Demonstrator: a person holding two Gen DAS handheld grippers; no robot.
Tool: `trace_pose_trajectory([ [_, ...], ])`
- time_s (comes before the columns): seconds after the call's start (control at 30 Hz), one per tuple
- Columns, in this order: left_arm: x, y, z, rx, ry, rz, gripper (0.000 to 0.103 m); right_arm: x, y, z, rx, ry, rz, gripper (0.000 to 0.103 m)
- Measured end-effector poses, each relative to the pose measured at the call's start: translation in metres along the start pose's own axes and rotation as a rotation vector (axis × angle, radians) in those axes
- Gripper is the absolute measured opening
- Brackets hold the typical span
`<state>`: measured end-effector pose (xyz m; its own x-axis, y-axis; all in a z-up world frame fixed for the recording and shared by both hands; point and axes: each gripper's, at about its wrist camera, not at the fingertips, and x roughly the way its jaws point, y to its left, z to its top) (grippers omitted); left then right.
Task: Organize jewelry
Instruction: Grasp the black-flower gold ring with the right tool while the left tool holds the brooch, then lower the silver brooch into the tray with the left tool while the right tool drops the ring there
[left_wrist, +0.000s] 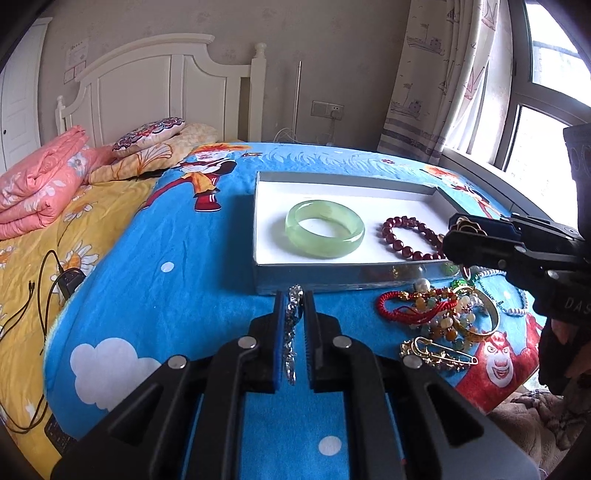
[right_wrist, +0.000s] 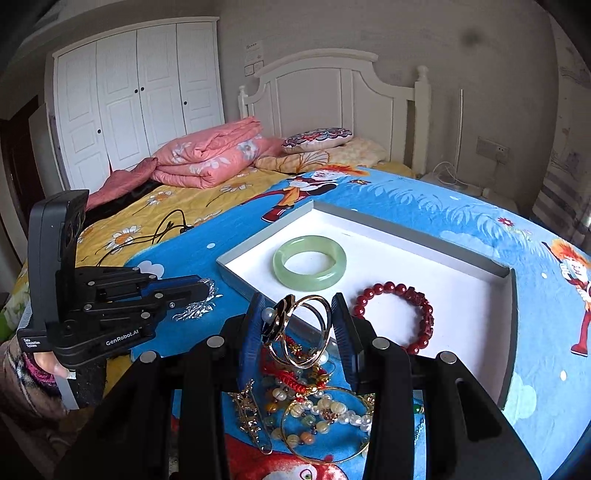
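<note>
Left jaws clamp silver chain (left_wrist: 291, 332), right jaws clamp gold bangle (right_wrist: 306, 332), tray (left_wrist: 332, 179) ahead.

Daylight is admitted through the window (left_wrist: 546, 92) at upper right of the left wrist view, where the panes are blown out to white; the room is otherwise evenly and softly lit, with only faint shadows cast on the bed. Strong fisheye curvature and dark vignetted corners are noted in both views. Focus is held sharp at centre, with slight softening recorded towards the edges.
</note>
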<state>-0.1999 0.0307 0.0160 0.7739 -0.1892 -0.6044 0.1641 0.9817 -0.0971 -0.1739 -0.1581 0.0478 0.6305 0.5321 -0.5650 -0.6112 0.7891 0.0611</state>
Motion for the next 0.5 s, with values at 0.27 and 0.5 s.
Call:
trace_pose_trajectory([
  [0.27, 0.019, 0.001, -0.011, 0.041, 0.062, 0.045, 0.027, -0.002, 0.001, 0.000, -0.010, -0.006, 0.002, 0.037],
  [0.5, 0.005, -0.010, -0.001, 0.065, 0.004, 0.041, 0.017, -0.011, -0.014, 0.002, 0.024, -0.029, -0.025, 0.037],
])
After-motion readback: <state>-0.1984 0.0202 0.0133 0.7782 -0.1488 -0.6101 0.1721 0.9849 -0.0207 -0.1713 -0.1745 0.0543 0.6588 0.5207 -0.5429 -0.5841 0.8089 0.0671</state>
